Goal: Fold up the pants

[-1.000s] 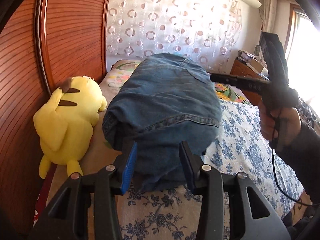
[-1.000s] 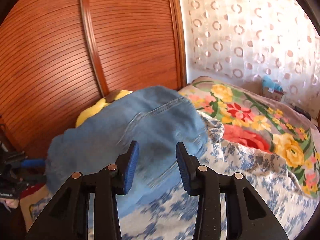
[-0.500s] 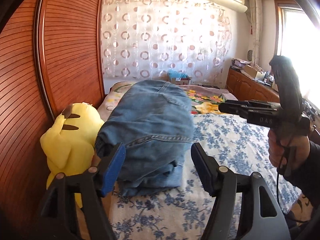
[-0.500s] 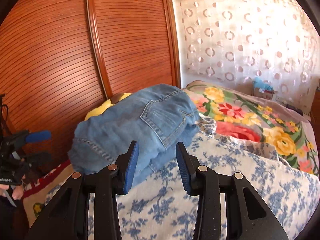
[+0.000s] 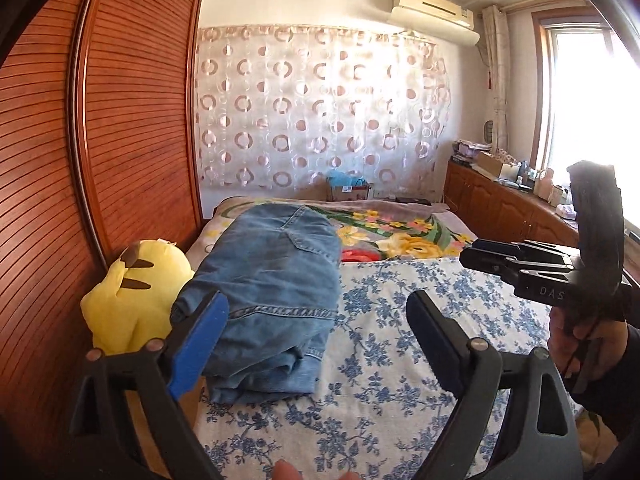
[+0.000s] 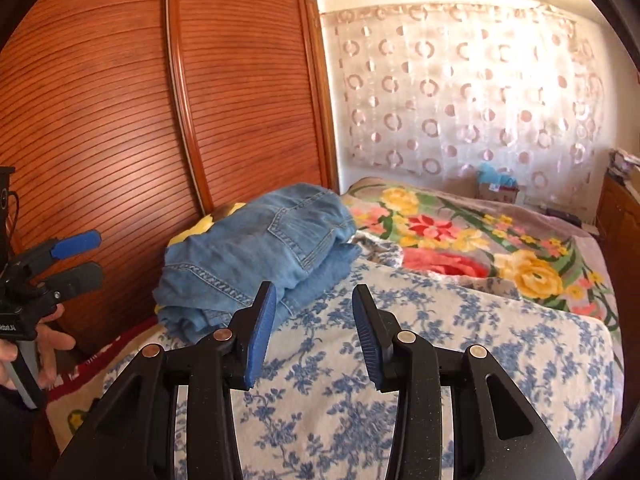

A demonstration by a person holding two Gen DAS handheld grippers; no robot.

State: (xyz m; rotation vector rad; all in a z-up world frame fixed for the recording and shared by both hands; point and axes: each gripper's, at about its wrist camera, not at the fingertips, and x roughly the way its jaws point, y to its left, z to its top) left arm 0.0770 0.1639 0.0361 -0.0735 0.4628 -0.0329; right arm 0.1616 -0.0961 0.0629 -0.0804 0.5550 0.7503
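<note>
Pants [image 5: 272, 300] lie folded on the bed [image 5: 400, 360], long axis running away, ahead-left of both grippers; left gripper [image 5: 316, 344] is nearer, fingers opening on nothing; right gripper [image 6: 314, 336] partly spread, holding nothing.

Yellow plush toy [image 6: 202, 225] mostly hidden behind folded jeans [image 6: 260, 256], right view.

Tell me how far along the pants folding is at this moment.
Done: the jeans lie in a compact folded stack on the blue floral sheet, beside the yellow plush toy. In hand: nothing; the left gripper jaws are opening, empty, and the right gripper jaws hold nothing. Left: apparently nothing, perhaps tidying.
</note>
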